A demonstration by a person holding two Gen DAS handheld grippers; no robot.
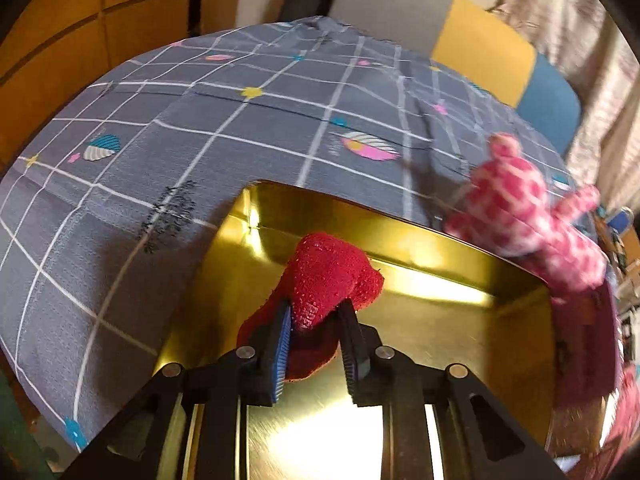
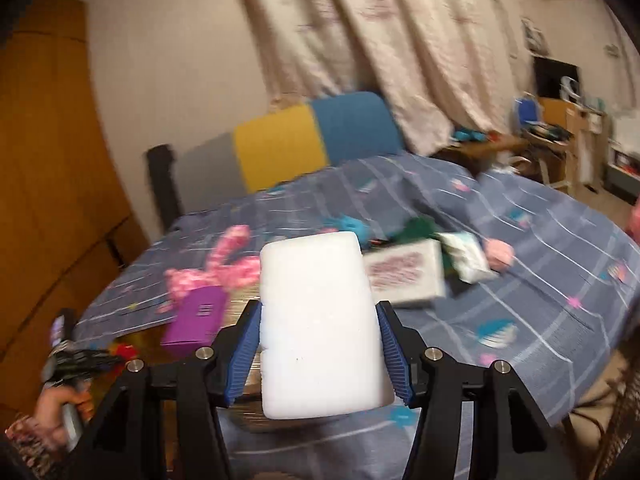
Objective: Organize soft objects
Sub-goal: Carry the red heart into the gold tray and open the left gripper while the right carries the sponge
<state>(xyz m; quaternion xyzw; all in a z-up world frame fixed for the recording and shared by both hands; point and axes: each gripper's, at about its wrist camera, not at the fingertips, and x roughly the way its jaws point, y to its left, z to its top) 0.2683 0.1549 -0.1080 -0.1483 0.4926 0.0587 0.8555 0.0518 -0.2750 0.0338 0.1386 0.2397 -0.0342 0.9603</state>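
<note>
In the left wrist view my left gripper (image 1: 315,318) is shut on a red fuzzy soft piece (image 1: 326,280) and holds it over a shiny gold tray (image 1: 432,248) on the bed. A pink-and-white checked plush (image 1: 516,216) lies on the tray's right rim. In the right wrist view my right gripper (image 2: 320,320) is shut on a white foam block (image 2: 318,320), held above the bed. The pink plush (image 2: 224,264) and a purple box (image 2: 196,316) sit at the tray beyond it, to the left.
The bed has a grey grid-pattern sheet (image 1: 200,128). On it, further right, lie a white sponge with a red print (image 2: 404,272), a white packet (image 2: 466,256), a green item (image 2: 418,228) and a pink ball (image 2: 500,252). A headboard (image 2: 312,140), curtains and a wooden wardrobe (image 2: 48,184) surround it.
</note>
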